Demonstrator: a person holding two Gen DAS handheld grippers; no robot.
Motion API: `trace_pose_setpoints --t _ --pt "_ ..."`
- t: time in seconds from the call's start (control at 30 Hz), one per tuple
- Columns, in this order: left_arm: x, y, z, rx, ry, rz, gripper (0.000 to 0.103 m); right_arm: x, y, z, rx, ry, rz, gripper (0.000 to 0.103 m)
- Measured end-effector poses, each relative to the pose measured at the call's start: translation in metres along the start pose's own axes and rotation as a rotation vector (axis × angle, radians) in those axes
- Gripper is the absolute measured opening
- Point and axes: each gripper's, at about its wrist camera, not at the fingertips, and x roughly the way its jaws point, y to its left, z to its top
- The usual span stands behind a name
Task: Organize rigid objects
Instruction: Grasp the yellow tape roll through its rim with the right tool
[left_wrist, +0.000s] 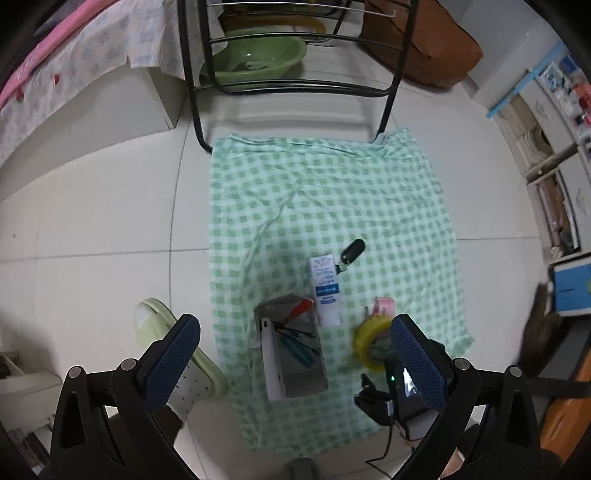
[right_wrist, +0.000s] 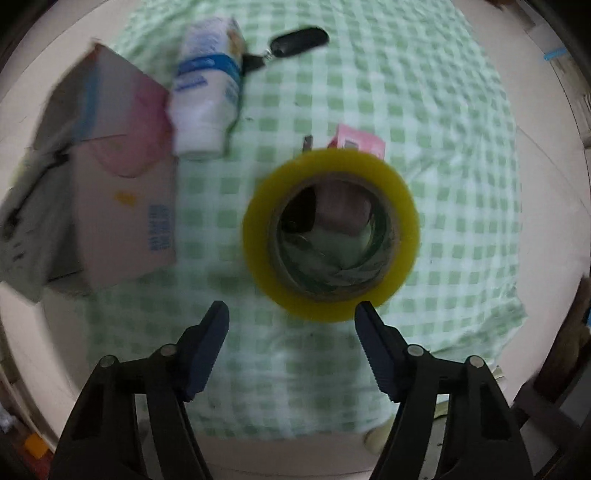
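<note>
The box (left_wrist: 291, 347) at lower centre already held a few tools, while the tape (right_wrist: 330, 234), bottle (right_wrist: 208, 88), key fob (right_wrist: 299, 41) and pink pack (right_wrist: 356, 139) lay loose on the cloth (left_wrist: 369, 206), both the left gripper (left_wrist: 295, 365) and right gripper (right_wrist: 291, 347) spread and empty, so most sorting seemed left.

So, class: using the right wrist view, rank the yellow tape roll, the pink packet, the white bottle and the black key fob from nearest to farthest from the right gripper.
Measured from the right gripper:
1. Yellow tape roll, just ahead of the open fingers, slightly right.
2. Pink packet, directly behind the roll.
3. White bottle, ahead to the left, beside the box.
4. Black key fob, farthest, at the top.
</note>
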Motion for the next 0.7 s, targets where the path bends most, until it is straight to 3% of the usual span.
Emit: trace_pose_setpoints --t 0.07,0.13,0.17,0.23,0.37,0.47,0.7 --pt "0.009 -0.008 0.0 0.024 0.016 0.029 0.103 0.013 -0.001 0.007 0.034 0.012 -0.053 0.076" --pt "0.015 -0.015 -0.001 0.034 0.03 0.038 0.103 0.023 0.0 0.015 0.05 0.02 -0.08 0.086" --pt "0.017 -0.017 -0.002 0.036 0.032 0.042 0.103 0.024 0.001 0.019 0.049 0.011 -0.094 0.084" --pt "0.019 -0.024 -0.002 0.049 0.028 0.043 0.103 0.025 0.006 0.025 0.02 -0.008 -0.075 0.066" --pt "0.021 -0.031 -0.004 0.101 0.009 0.083 0.103 0.028 0.021 0.037 -0.029 0.006 -0.067 0.062" --pt "0.022 -0.035 -0.007 0.107 0.001 0.086 0.103 0.039 0.032 0.04 -0.049 0.028 -0.052 0.028" --pt "0.021 -0.034 -0.009 0.102 -0.003 0.096 0.103 0.029 0.023 0.037 -0.02 0.003 0.018 0.024"
